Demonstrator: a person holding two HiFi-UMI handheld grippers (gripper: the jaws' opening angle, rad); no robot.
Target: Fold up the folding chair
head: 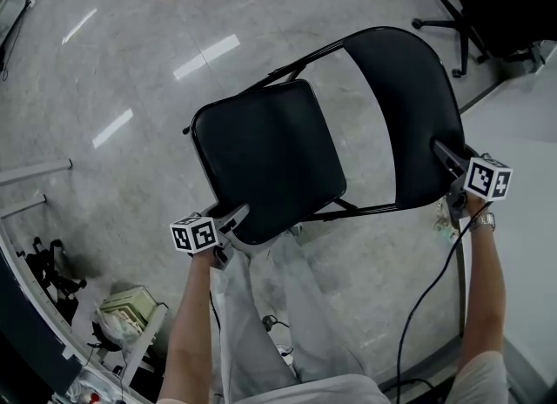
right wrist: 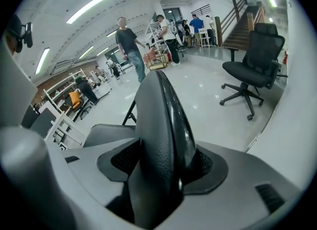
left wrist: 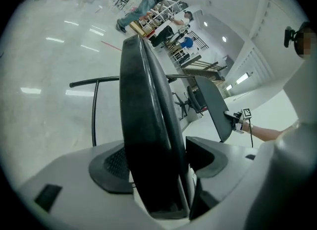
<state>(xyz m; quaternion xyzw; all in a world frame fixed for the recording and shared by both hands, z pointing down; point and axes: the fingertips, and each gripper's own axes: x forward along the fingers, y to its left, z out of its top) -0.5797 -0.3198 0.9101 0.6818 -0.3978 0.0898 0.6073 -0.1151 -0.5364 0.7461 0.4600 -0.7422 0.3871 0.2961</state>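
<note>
I have the black folding chair [head: 287, 145], padded seat and curved backrest on a thin metal frame, standing unfolded on the glossy grey stone floor [head: 122, 71] just ahead of the operator's legs. My left gripper [head: 233, 218] is at the near-left corner of the seat [head: 265, 154]. In the left gripper view, the seat's edge runs upright between its fingers [left wrist: 111, 167], which pinch it from both sides. My right gripper [head: 448, 160] is at the near right, on the rim of the backrest [head: 409, 106]. In the right gripper view, the textured backrest fills the gap and both pads [right wrist: 124, 162] press against it, the jaws standing wide around that thick edge. A black wheeled office chair [head: 487, 2] stands at the far right, well apart. At the near left a pale greenish box [head: 126, 308] sits on a white rack; I can't make out its contents.
</note>
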